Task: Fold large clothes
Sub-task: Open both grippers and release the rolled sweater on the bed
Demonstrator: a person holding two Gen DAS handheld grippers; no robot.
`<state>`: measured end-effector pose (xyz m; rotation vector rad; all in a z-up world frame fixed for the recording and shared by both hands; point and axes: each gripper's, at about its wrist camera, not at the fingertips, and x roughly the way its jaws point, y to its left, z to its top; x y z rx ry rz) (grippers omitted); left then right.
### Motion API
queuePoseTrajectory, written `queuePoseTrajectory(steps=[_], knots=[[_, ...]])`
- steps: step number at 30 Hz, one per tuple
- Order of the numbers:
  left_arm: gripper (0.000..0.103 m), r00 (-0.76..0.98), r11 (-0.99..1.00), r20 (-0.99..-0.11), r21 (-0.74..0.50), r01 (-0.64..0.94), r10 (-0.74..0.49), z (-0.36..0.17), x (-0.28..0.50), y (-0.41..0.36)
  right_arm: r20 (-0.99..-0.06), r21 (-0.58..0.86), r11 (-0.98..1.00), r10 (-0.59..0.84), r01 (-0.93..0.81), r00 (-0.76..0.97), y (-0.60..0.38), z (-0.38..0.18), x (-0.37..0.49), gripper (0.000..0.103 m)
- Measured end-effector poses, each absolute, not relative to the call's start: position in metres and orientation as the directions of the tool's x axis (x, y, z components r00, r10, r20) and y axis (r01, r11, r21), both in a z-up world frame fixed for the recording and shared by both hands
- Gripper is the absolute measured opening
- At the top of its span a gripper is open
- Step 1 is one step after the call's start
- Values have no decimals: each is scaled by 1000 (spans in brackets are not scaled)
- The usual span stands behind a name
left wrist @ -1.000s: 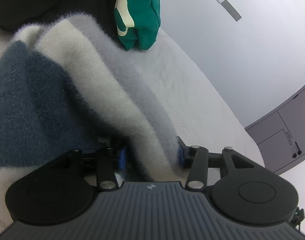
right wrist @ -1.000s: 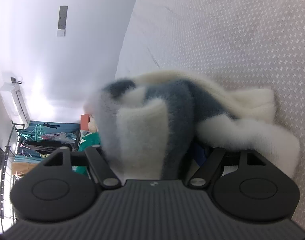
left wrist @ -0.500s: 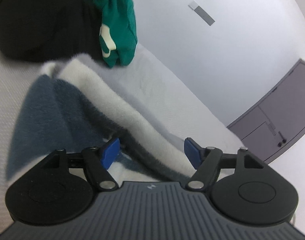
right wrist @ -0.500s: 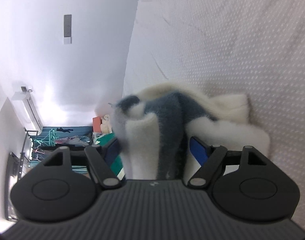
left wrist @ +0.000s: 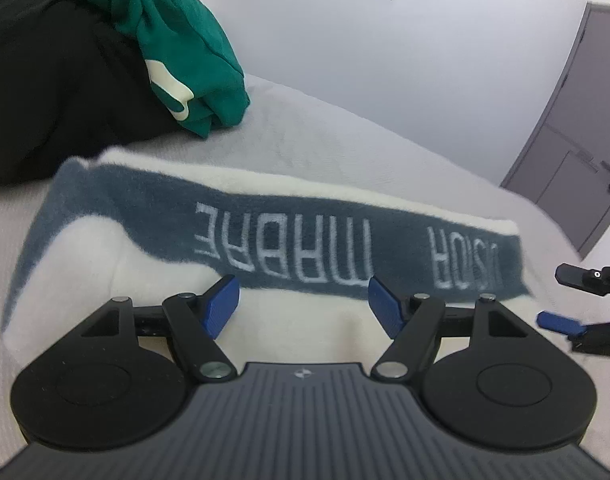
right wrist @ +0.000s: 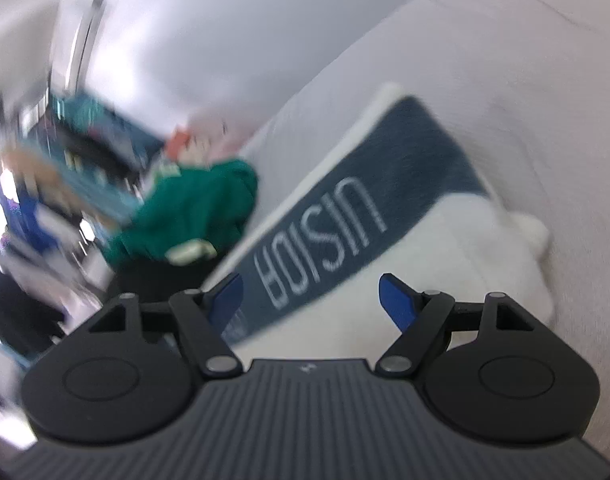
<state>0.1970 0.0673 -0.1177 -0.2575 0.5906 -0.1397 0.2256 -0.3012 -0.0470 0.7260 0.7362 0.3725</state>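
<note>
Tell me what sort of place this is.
Probably a bedroom. A folded fleece blanket lies on a white quilted bed, with a green garment and a black one heaped behind it, and a grey door in the plain wall.

Left wrist view: mounted behind the left gripper [left wrist: 301,300], looking forward and somewhat downward along its blue-padded fingers, close over the folded fleece garment [left wrist: 265,236] on the bed [left wrist: 345,148]; level horizon, sharp; faces a white wall and grey door [left wrist: 577,128]. Right wrist view: same mounting behind the right gripper [right wrist: 311,300], close over the garment's end, tilted sideways and motion-blurred. Shared: the garment's lettered dark band, the green garment [left wrist: 185,48] and black pile [left wrist: 57,92]. The right gripper appears at the left view's right edge.
</note>
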Motion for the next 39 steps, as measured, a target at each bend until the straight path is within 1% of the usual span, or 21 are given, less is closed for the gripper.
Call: queuePoseTrajectory(steps=[5,9,13,21,25,33,36,39], knots=[[76,823,973,-543,-226,47,-166,-126,212,58,-548,484,863,429,-147,718,-265,-37,252,78],[76,822,979,-550,-198,42,-146,-132,222,56,-601,331,928,346,-170,720,-252,-52,271,76],[76,808,976,-567,-213,44,-160,-135,226,60,-634,283,944,317,-169,706,-250,-70,288,76],[76,775,977,-612,-210,34,-158,-147,246,60,-641,184,965,261,-185,722,-232,-88,305,79],[77,785,978,-601,-204,35,-154,-147,244,58,-629,168,969,246,-181,737,-233,-90,300,80],[77,819,961,-548,-276,16,-171,-126,204,68,-596,273,955,262,-115,759,-239,-71,269,77],[77,824,960,-542,-280,11,-167,-120,182,69,-586,297,949,267,-104,765,-243,-60,247,77],[77,827,962,-538,-272,12,-162,-116,161,67,-573,350,931,301,-105,763,-248,-52,224,78]])
